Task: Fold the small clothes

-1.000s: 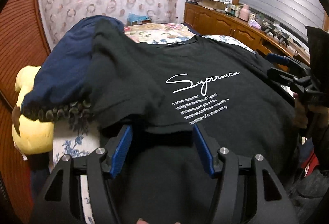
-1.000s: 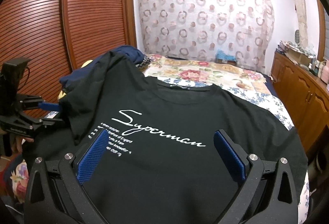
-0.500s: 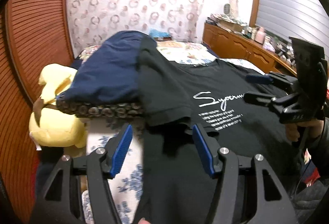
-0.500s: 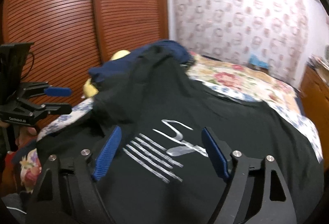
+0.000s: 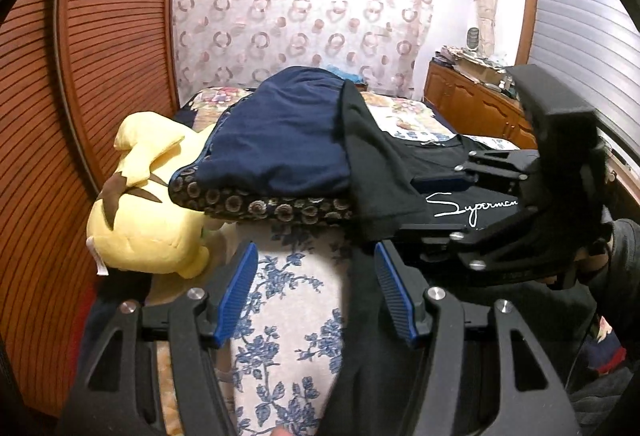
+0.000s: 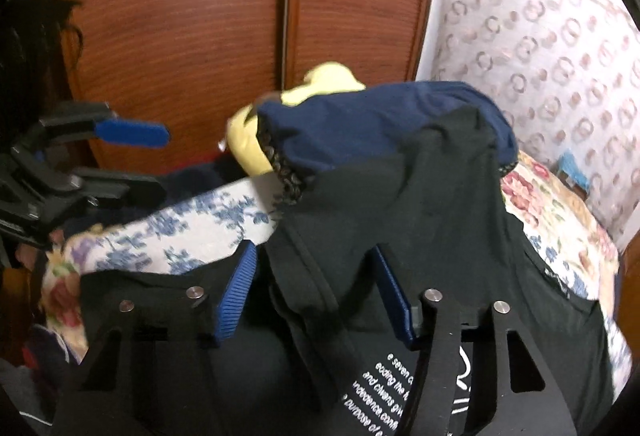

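At the far left we see the ribbed wooden wardrobe doors (image 5: 92, 84); beside them a yellow plush toy (image 5: 148, 212) lies on the bed (image 5: 288, 320), whose blue-flowered sheet shows bare between the blue pads of our left tool (image 5: 316, 292); that tool stands released, nothing pressed between its pads, though the black T-shirt's hem passes just inside its right pad. Next comes a navy garment (image 5: 284, 140) stacked on a dark patterned cloth (image 5: 280, 210); the black T-shirt (image 5: 384, 180) lies spread on the bed with one sleeve draped up over that stack, its white script facing up. Further right our right tool (image 6: 316, 292) reaches over the shirt; its jaws have just been closing, and the sleeve fabric bunches between its pads; whether they already pinch it we cannot tell. A wooden dresser (image 5: 476, 108) lines the right wall.
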`<state>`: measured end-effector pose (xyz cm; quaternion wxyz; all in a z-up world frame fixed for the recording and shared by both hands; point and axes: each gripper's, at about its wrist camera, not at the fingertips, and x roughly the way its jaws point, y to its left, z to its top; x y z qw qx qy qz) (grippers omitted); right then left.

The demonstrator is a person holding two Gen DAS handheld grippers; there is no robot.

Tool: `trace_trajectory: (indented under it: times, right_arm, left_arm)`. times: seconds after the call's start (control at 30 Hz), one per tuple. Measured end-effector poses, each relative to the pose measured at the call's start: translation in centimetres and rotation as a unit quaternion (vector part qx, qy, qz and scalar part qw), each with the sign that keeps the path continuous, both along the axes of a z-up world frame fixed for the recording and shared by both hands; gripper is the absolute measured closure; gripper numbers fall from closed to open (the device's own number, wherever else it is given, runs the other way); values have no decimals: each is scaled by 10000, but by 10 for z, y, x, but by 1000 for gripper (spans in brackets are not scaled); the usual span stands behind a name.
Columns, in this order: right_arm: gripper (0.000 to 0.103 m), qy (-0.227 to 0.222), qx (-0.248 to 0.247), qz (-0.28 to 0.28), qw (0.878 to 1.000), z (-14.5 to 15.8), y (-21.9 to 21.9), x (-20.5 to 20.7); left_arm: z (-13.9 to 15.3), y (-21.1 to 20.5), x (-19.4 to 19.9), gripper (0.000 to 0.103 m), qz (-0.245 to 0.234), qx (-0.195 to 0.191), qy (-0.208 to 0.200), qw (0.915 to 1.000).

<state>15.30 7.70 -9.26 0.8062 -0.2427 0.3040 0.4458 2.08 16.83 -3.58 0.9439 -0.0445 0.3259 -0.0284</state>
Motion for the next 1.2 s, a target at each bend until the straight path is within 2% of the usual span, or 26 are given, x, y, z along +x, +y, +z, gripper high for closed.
trace_trajectory:
  times: [0.03,0.1,0.13,0.2,0.33,0.53,0.73,0.9,0.93,0.97,1.0,1.03,1.2]
  right_arm:
    - [56,-89,-172,-86,9998,-5,3,3]
    - [72,-133,-338,-323,9988,-7,1,13]
    - [74,-65,-291,-369,9989,-7,-3,17]
    - [88,17,-197,-404,9990,-5,-10,24]
    - [92,129,238,-474,9985,6,-29,33]
    - [92,263,975,-1152,9882,22,-69,64]
    - [92,236,1072,-2168,9700,24,-114,100]
    - [92,163,983,-2394,9658,20,-134,102]
    - [91,181,988,-2341,9670,20,-134,101]
    - [78,217,986,-2284,9683,20,-134,99]
    - [58,259,979,-2223,9697,19,-132,97]
    - [52,299,978,-2165,9709,17,-129,97]
    - [50,548,873,-1907,9762,0,-117,98]
  left_arm:
    - [0,0,0,43,-1,-4,4,10000]
    - [-3,-1,0,43,-20,-5,13,10000]
    - [-4,-2,0,43,-36,4,21,10000]
    - [-7,-5,2,43,-77,14,58,10000]
    - [-12,-10,6,43,-149,23,110,9998]
    - [-13,-23,11,43,-291,12,152,9995]
    - [-9,-32,18,43,-366,19,103,9993]
    - [-7,-39,27,43,-421,-10,98,9991]
    - [-8,-38,29,43,-428,-17,100,9990]
    - [-8,-39,31,43,-438,-21,104,9990]
    - [-8,-40,33,43,-456,-30,101,9989]
    - [-8,-41,35,43,-464,-38,108,9989]
    - [-5,-49,45,43,-485,32,105,9988]
